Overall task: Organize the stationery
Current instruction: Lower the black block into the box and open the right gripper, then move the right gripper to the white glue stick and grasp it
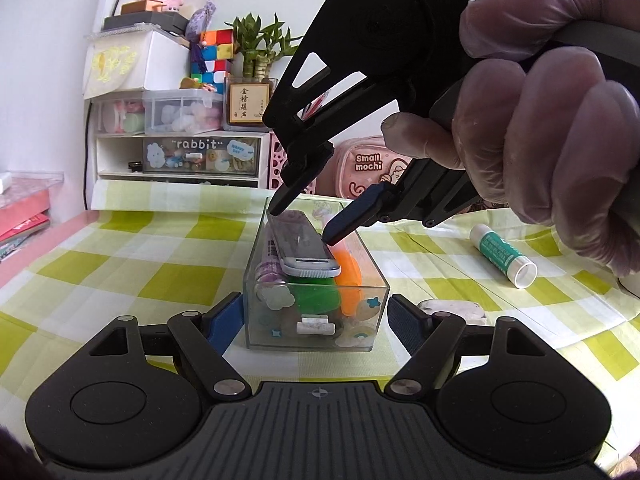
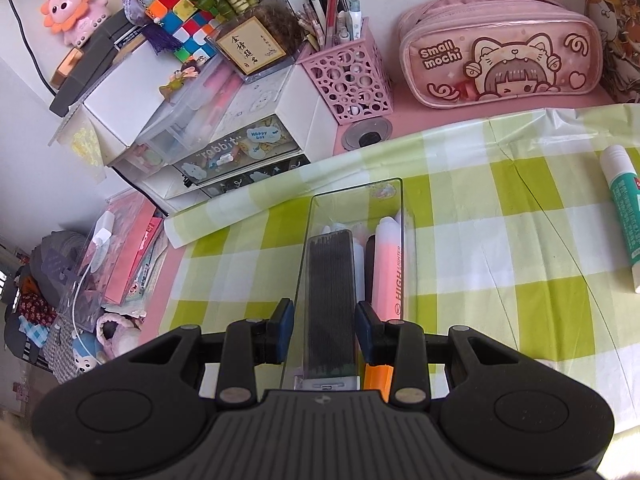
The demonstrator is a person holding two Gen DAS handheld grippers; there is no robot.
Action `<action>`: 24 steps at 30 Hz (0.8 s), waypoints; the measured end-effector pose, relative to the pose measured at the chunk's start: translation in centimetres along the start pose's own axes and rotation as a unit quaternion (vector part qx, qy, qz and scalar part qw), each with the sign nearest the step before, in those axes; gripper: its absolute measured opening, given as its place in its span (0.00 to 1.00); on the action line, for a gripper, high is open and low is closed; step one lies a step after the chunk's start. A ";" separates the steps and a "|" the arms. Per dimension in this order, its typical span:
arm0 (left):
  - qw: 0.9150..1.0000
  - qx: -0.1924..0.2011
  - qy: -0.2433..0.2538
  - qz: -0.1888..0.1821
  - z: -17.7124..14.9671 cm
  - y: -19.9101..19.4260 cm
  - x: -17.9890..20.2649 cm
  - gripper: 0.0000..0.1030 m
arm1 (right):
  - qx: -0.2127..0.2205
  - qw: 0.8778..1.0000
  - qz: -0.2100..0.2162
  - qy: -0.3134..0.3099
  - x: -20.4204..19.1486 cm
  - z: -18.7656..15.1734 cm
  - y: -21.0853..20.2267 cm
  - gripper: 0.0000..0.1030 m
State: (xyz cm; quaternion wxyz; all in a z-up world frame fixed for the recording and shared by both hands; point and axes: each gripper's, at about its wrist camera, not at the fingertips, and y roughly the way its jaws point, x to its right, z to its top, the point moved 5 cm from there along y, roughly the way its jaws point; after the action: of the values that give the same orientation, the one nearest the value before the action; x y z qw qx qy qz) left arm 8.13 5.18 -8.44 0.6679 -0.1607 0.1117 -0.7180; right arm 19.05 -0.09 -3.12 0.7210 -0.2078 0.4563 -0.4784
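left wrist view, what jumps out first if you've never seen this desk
The clear box crammed with stationery sits mid-frame on the green checked cloth, held between the left claw pads. Above it, the gloved hand brings the right claw down, shut on a flat lead case lying atop the contents.

A pink lion figurine [image 2: 68, 4] sits on a dark box at the back, beside a stack of colourful puzzle cubes [image 2: 182, 24]. A potted bamboo plant [image 1: 260, 48] in a clear square vase carries a framed calligraphy card [image 2: 252, 50]. Below stands a white drawer unit [image 1: 180, 158] lettered "rabbit". A green-checked cloth [image 2: 500, 240] covers the pink worktop [image 2: 440, 116].
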 end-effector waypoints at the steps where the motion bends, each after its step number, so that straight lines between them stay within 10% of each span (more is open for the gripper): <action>1: 1.000 0.000 0.000 0.000 0.0 0.0 0.0 0.74 | 0.001 1.000 0.000 0.000 0.0 0.0 -0.1 0.36; 13: 1.000 -0.001 0.002 0.001 0.0 0.0 0.1 0.74 | 0.001 0.999 0.024 -0.024 -0.8 0.3 -1.4 0.38; 24: 1.000 -0.001 -0.001 -0.001 0.0 0.0 0.0 0.74 | 0.067 0.995 -0.021 -0.074 1.4 -0.5 -4.9 0.73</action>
State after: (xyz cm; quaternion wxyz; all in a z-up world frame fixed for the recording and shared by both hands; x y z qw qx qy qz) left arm 8.13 5.15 -8.46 0.6672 -0.1617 0.1116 -0.7185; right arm 16.36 -3.49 -0.35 0.7549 -0.2031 0.3644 -0.5061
